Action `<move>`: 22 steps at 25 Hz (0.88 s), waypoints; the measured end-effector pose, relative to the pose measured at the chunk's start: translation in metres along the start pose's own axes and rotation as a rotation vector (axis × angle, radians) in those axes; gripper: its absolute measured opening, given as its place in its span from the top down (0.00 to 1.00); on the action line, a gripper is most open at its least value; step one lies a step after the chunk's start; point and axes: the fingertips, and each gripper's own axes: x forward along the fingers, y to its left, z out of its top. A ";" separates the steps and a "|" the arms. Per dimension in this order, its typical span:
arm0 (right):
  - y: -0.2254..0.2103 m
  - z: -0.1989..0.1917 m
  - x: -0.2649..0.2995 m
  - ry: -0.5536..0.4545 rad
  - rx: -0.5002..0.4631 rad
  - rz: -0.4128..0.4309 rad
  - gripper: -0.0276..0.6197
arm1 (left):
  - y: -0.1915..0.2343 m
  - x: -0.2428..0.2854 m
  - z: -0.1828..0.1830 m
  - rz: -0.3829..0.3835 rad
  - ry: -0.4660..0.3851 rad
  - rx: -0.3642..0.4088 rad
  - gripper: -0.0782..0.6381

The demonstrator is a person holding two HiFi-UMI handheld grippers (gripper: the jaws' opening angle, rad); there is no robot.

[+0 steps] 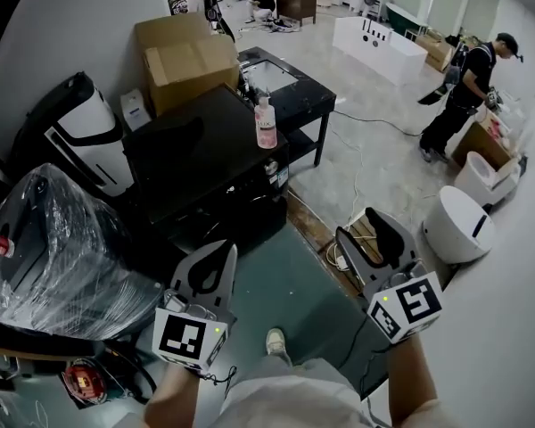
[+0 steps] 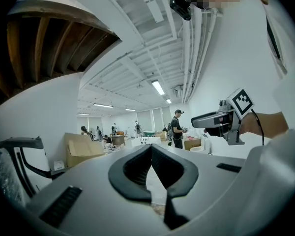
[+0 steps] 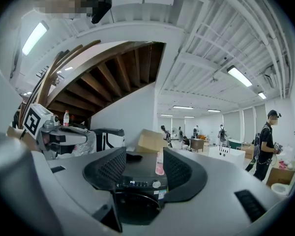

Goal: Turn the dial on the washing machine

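Observation:
A black front-loading washing machine (image 1: pixel 205 163) stands ahead of me, with a pink soap bottle (image 1: pixel 266 123) on its top. In the right gripper view the machine (image 3: pixel 137 170) shows between the jaws, and its silver dial (image 3: pixel 156 184) sits at the right end of the control panel. My right gripper (image 3: pixel 144 154) is open and empty, a short way off from the machine's front (image 1: pixel 361 226). My left gripper (image 1: pixel 223 251) hovers near the machine's front left corner, its tips together with nothing between them (image 2: pixel 151 147).
Cardboard boxes (image 1: pixel 183 61) and a black table (image 1: pixel 290 83) stand behind the machine. A plastic-wrapped appliance (image 1: pixel 53 248) is at the left. A white tub (image 1: pixel 459 226) and cables (image 1: pixel 339 257) lie on the floor at the right. A person (image 1: pixel 464 87) stands further off.

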 end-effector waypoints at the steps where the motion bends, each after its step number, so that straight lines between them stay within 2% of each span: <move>1: -0.002 -0.002 0.009 0.004 -0.001 0.000 0.56 | 0.004 0.004 -0.003 -0.002 0.003 -0.002 0.86; 7: -0.016 -0.020 0.055 0.038 0.011 0.010 0.56 | 0.028 0.028 -0.015 0.018 0.020 -0.013 0.87; 11: -0.022 -0.030 0.086 0.060 0.020 0.045 0.55 | 0.040 0.045 -0.018 0.035 0.032 -0.011 0.87; 22: -0.063 -0.062 0.159 0.091 0.036 0.222 0.55 | 0.059 0.094 -0.037 0.230 0.105 -0.036 0.87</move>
